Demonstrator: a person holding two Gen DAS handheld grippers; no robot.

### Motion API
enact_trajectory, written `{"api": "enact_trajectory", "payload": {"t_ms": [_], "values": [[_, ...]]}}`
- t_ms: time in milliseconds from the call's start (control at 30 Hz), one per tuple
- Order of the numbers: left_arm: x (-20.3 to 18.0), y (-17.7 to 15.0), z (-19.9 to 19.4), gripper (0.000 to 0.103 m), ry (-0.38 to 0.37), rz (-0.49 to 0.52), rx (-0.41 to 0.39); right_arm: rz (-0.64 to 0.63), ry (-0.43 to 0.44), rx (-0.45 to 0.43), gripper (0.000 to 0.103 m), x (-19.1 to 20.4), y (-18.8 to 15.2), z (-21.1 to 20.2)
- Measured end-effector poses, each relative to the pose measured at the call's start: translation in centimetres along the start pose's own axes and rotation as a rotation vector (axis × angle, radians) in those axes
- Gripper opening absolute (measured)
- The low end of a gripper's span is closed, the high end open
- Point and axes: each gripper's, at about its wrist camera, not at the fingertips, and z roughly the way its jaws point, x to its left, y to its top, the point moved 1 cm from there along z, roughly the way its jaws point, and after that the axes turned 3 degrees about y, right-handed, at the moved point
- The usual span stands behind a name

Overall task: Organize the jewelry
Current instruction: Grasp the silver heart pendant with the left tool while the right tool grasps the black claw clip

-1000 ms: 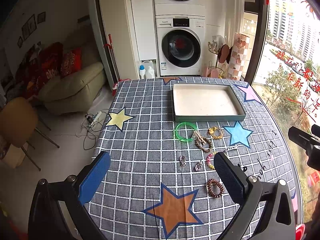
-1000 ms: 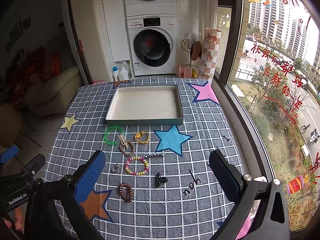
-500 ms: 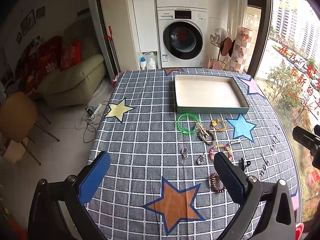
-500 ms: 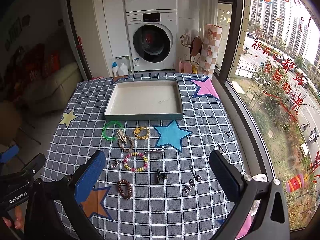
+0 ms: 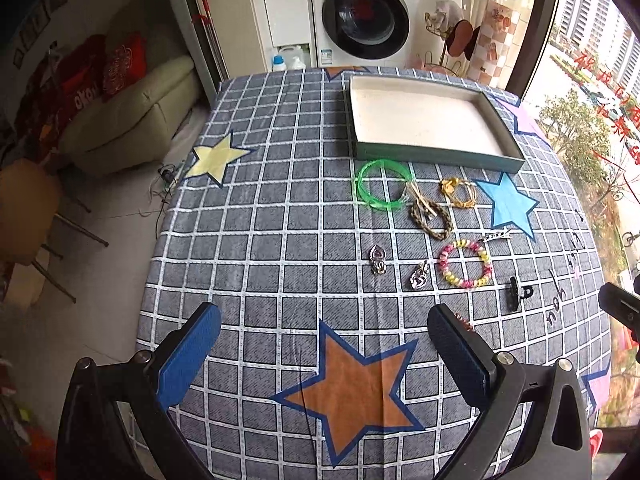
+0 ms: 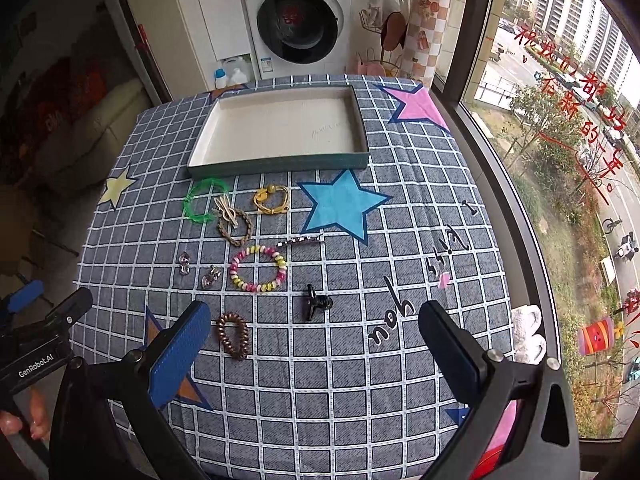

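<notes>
A shallow tray [image 6: 280, 164] with a teal outer wall and a bare white floor sat in the upper middle of the right wrist view, on a grey checked tablecloth [image 6: 400, 240] printed with coloured stars. Nothing lay inside it. The jewelry was spread out just below its near wall, towards the middle left of the frame. A translucent green bangle [image 6: 202, 204] lay nearest the tray's left corner, and a braided tan rope bracelet [image 6: 235, 224] with loose light tails touched it on its right. A yellow cord bracelet [image 6: 271, 199] lay a little apart, beside a blue star. Lower down was a ring of pink, yellow and white beads [image 6: 258, 268], with a thin silver hair clip [image 6: 300, 241] just above its right side. Two small clear heart-shaped pendants [image 6: 185, 263] [image 6: 211, 277] lay to its left. A black claw clip [image 6: 316, 305] sat below and right of the beads, and a brown coiled hair tie [image 6: 233, 336] lay at lower left, close to one blue-padded finger. The right gripper [image 6: 316, 354] hung over the near part of the cloth with its fingers spread wide and nothing between them. In the left wrist view the left gripper [image 5: 324, 354] was likewise wide apart and empty above an orange star [image 5: 352, 388], with the tray [image 5: 440, 154] at upper right.
</notes>
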Motion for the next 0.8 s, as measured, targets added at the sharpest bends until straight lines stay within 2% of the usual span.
{"api": "enact_trajectory", "payload": {"t_ms": [100,233,467,800], "values": [[0.1,0.1,2.7,0.103,-0.014,-0.021,0.064,0.025,0.000,0.069,0.103,-0.7,-0.3,2.3],[-0.1,0.1,5.7,0.103,-0.005,-0.025,0.100,0.051,0.003,0.130,0.103,-1.4,-0.5,5.2],[-0.8,1.1,9.9,0.103,-0.004,-0.016,0.117,0.080,0.012,0.203,0.103,-2.0,-0.5,9.8],[-2.6,2.3,13.7,0.103,-0.034,0.003,0.113,0.071,0.028,0.238,0.103,-1.7,0.2,14.4]]}}
